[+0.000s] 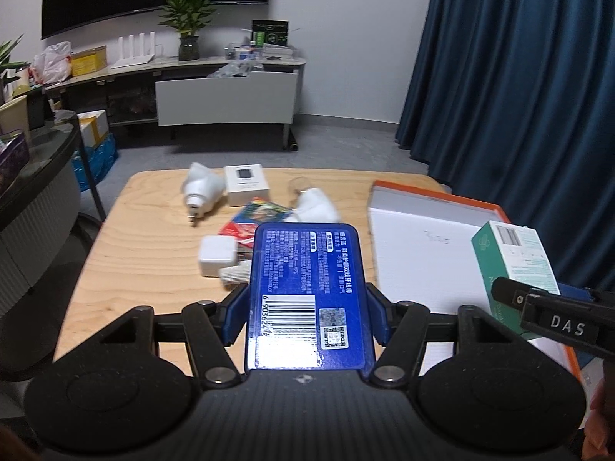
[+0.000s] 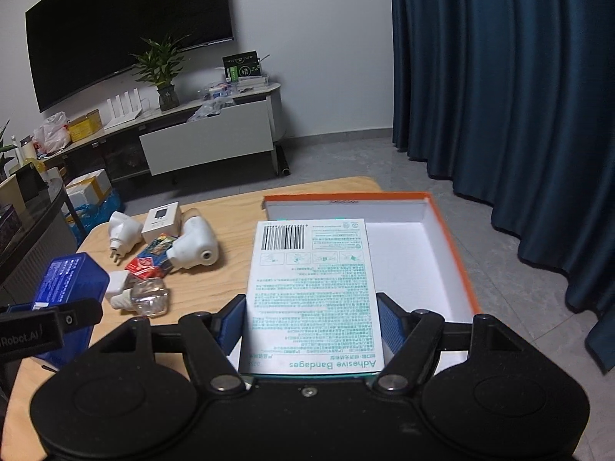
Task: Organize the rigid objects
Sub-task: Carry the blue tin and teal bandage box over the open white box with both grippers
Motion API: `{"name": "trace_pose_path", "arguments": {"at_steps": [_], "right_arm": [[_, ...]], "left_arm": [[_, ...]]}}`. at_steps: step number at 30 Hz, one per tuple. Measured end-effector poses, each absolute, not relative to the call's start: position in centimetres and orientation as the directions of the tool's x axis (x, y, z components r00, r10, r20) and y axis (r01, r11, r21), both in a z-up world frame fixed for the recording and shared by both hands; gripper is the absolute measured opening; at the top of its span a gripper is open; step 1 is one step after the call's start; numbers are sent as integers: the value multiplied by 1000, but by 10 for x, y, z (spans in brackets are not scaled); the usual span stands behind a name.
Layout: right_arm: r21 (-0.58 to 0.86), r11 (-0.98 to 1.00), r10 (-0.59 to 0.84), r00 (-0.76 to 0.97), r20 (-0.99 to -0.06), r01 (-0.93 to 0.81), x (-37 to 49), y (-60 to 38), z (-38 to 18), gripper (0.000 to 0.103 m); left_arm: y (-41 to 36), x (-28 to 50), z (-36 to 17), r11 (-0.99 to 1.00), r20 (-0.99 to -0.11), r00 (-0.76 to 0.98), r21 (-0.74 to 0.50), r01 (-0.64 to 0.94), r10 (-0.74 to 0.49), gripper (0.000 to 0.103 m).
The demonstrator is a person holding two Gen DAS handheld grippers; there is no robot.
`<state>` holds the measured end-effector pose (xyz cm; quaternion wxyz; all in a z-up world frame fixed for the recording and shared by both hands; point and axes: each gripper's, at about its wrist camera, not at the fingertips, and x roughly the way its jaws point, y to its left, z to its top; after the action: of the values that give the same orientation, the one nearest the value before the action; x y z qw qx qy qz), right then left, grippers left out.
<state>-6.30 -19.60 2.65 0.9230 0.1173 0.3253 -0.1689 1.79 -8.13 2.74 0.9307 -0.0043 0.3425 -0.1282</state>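
Wooden table (image 2: pixel 215 211) taking up most of the view, dark blue curtain (image 2: pixel 499 115) hanging behind it on the right. On the table's right side: open orange-edged box (image 2: pixel 446 230), white inside.

Held up over that box's near-left part: Adhesive Bandages box (image 2: pixel 311 292), pinched flat between the blue pads of the right gripper (image 2: pixel 311 322), barcode end pointing away. Jaws set pretty wide, gripping the box by its long edges.

Over on the left: blue plastic case (image 1: pixel 307 292) clamped in the left gripper (image 1: pixel 307 319), jaws about a third open and pressed on both long sides, barcode label facing up. Lifted off the table, not touching anything else.

Still sitting loose on the table, mid-left, all bunched close together: two white plug-in devices (image 2: pixel 194 247) (image 2: pixel 121 230), small white carton (image 2: pixel 161 221) between them, colourful playing-card packs (image 2: pixel 152 257), white charger cube (image 2: pixel 117 284), clear little bottle (image 2: pixel 148 297) lying on its side just beside the cube.
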Motion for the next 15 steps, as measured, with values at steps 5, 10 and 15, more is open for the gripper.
{"name": "trace_pose_path", "arguments": {"at_steps": [5,10,15], "right_arm": [[112,909,-247,736,-630,401,-73,-211,27,84],[114,908,-249,737,-629,404,-74,-226,25,84],[122,909,-239,740,-629,398,-72,-236,22,84]], "left_arm": [[-104,16,30,960,-635,725,-103,262,-266,63],[-121,18,32,954,-634,720,-104,282,-282,63],[-136,22,30,950,-636,716,-95,298,-288,63]]}}
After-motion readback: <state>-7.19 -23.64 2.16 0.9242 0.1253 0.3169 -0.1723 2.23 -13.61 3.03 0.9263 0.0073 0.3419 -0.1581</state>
